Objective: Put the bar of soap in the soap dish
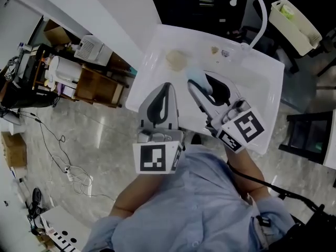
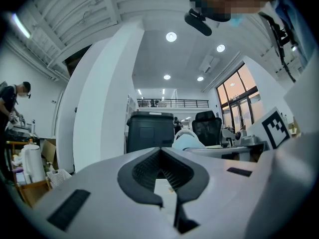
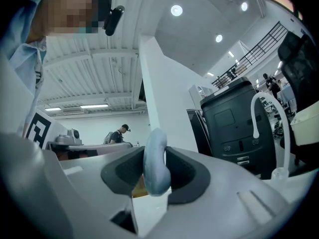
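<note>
Soap bar [image 3: 156, 164], pale blue, stands on edge between the pads of the right tongs [image 3: 155, 152], which pinch it on both flat faces. In the head view we see the same soap bar [image 1: 198, 79] at the tip of the right tongs [image 1: 206, 90], held above the white sink [image 1: 152, 51], over the near side of the basin.

We note the left tongs [image 1: 167, 88] just beside the right pair, pointing the same way over the sink's near rim. In the left gripper view the left tongs [image 2: 160, 156] are pressed together at the tips, with nothing between the pads.

Soap dish [image 1: 176, 60]: a round, pale thing lying on the flat far part of the sink, apart from both tongs and beyond their tips. We cannot make out anything in it. Two small items [image 1: 219, 51] lie to its right, near the foot of the white curved tap [image 1: 255, 7].

A pale basket [image 1: 294, 20] sits beyond the sink's far right corner. A black bin [image 3: 234, 118] stands behind the tap in the right gripper view.
</note>
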A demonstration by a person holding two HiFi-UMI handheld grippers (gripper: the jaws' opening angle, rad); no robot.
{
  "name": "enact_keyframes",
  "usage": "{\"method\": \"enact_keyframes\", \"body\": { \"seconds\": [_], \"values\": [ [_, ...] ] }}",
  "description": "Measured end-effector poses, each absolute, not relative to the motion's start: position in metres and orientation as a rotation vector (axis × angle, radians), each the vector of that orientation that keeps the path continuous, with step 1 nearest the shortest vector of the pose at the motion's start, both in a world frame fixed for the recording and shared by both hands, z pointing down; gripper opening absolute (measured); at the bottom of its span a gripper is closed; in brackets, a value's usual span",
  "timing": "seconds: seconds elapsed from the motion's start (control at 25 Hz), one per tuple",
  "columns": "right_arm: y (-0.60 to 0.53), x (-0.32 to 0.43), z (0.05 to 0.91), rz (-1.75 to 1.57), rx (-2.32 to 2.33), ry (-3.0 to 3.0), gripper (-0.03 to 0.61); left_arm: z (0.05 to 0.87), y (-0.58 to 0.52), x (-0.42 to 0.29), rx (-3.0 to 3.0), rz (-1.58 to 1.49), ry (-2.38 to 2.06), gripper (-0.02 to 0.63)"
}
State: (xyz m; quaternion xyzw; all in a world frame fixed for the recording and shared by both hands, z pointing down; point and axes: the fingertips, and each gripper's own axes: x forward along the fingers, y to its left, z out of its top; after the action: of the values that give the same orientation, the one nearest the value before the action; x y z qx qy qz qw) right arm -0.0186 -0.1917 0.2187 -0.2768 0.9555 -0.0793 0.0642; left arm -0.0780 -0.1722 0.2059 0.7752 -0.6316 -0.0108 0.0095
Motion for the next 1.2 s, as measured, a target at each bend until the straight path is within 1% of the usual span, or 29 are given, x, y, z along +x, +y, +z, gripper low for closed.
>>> {"method": "enact_keyframes", "body": {
  "seconds": [0.16, 0.48, 1.2],
  "values": [
    [-0.205, -0.027, 0.229, -0.267, -0.852, 2.907, 0.121, 0.217, -0.186, -0.088, 2.397, -0.033, -1.956, 0.005],
    [-0.258, -0.049, 0.259, -0.361, -0.953, 2.952, 0.121, 0.246, -0.246, -0.117, 2.363, -0.018, -1.871, 0.005],
    [-0.343, -0.093, 0.376, -0.608, -1.091, 3.025, 0.121, 0.342, -0.334, -0.153, 2.359, 0.150, -1.677, 0.005]
  ]
}}
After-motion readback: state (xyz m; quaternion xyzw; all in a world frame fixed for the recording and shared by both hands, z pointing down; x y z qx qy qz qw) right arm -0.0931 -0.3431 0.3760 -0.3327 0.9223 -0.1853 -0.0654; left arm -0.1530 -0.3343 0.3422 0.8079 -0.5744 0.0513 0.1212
